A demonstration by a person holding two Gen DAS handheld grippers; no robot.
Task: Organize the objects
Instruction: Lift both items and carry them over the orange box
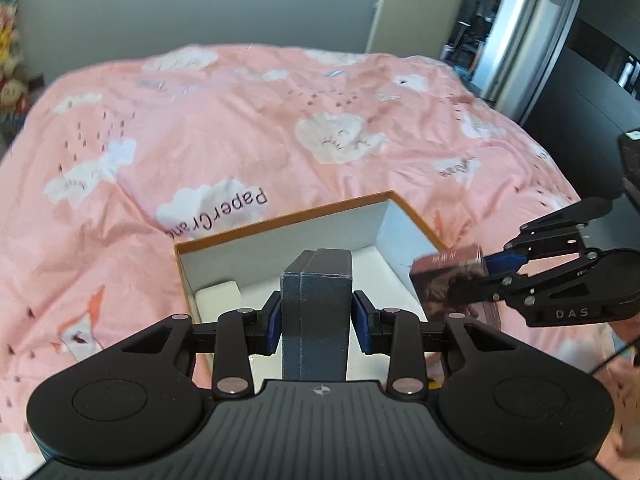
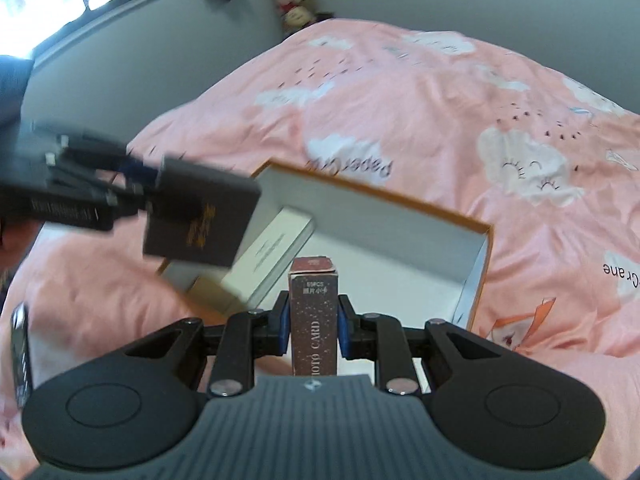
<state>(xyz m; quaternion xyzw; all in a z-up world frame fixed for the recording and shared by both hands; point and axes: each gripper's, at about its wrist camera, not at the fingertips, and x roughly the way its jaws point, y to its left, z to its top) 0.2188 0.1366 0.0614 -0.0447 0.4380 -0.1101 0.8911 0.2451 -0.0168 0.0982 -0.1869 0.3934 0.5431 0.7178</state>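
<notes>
My left gripper (image 1: 316,320) is shut on a dark grey box (image 1: 316,312), held upright above the open white storage box with an orange rim (image 1: 280,218) on the pink bed. In the right wrist view the same grey box (image 2: 200,216) with gold print hangs over the storage box's left corner, with the left gripper (image 2: 154,188) on it. My right gripper (image 2: 313,330) is shut on a slim maroon photo card box (image 2: 313,320), above the storage box's (image 2: 380,196) near side. From the left wrist view, the right gripper (image 1: 478,276) holds the maroon box (image 1: 448,280) at the storage box's right edge.
A white flat box (image 2: 276,256) leans inside the storage box, and a small white block (image 1: 218,298) lies on its floor. The pink bedspread with clouds (image 1: 240,128) spreads all around. A door (image 1: 400,0) and dark furniture stand behind on the right. A dark remote-like object (image 2: 20,352) lies at the left.
</notes>
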